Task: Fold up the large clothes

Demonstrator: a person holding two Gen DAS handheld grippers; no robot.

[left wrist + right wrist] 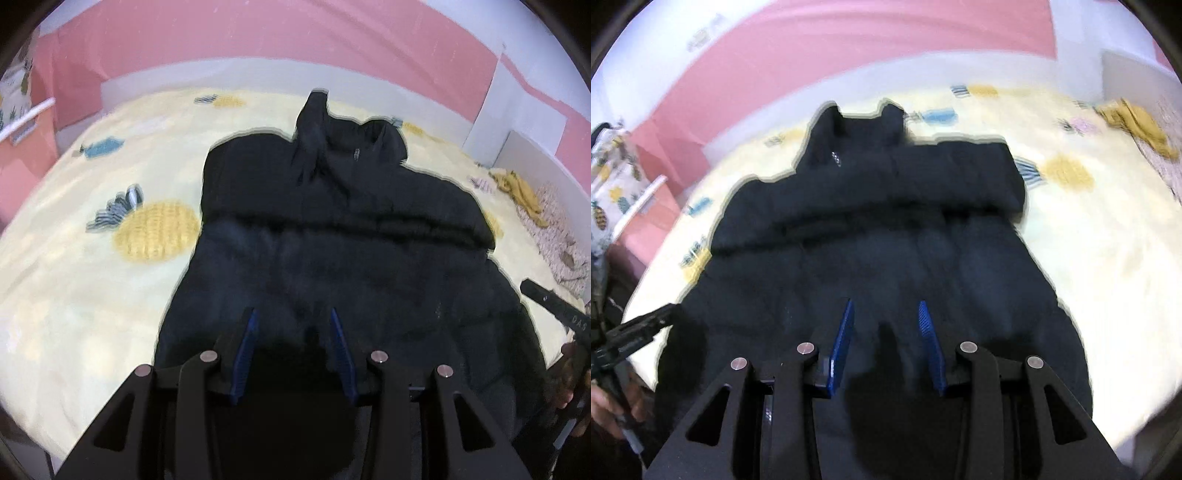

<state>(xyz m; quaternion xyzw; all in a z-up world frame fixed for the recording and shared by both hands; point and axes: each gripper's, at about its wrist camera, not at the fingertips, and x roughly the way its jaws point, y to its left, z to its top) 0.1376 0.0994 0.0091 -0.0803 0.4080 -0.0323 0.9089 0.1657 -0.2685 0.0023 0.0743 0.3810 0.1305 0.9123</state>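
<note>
Both claws, my left gripper and right gripper, hang apart and empty over the near hem of the black jacket, which stretches toward twelve o'clock.

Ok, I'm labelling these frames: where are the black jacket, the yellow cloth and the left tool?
black jacket [332, 192]: left wrist view, upper folded part.
yellow cloth [1137, 127]: right wrist view, its middle.
left tool [291, 314]: left wrist view, between its blue fingertips.

Right gripper hangs open over black jacket on bedsheet.
</note>
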